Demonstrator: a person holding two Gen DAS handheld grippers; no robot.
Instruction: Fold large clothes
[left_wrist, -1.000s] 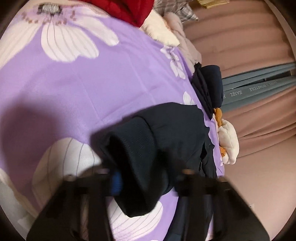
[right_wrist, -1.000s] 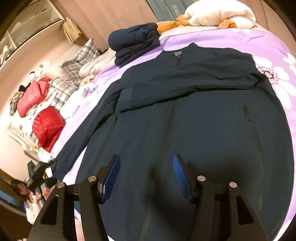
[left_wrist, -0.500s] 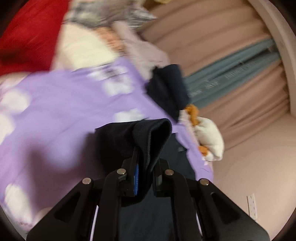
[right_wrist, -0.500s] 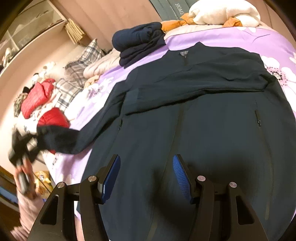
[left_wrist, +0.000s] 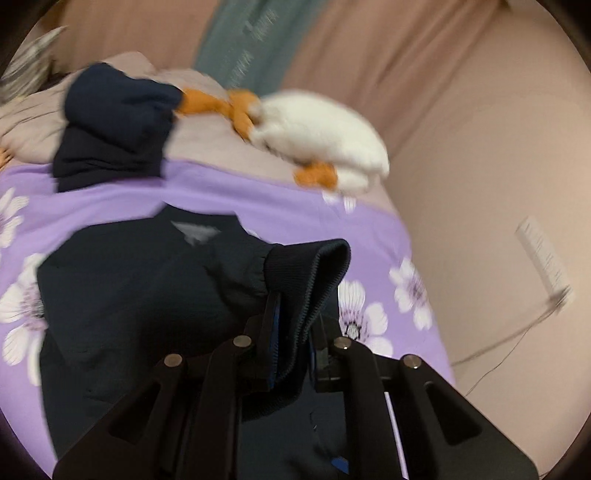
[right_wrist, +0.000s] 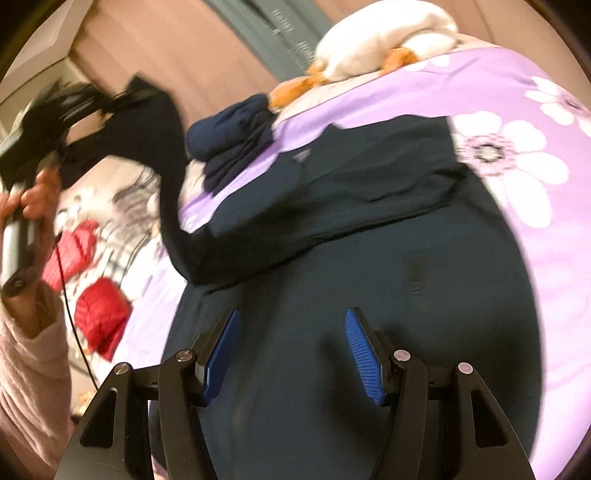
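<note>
One sleeve (right_wrist: 170, 177) of the dark jacket (right_wrist: 369, 295) is lifted at the left, its ribbed cuff (left_wrist: 314, 280) pinched between the closed jaws of the left gripper (left_wrist: 291, 350). The jacket is spread across the purple floral bedspread (right_wrist: 554, 258), the other sleeve already laid across the chest. The cuff is best carried rightward over the chest and set down flat, parallel to that folded sleeve, before the pinch is released. At the right, the right gripper (right_wrist: 291, 350) hangs half open over the jacket's near body, nothing held; the hem could be steadied there.
</note>
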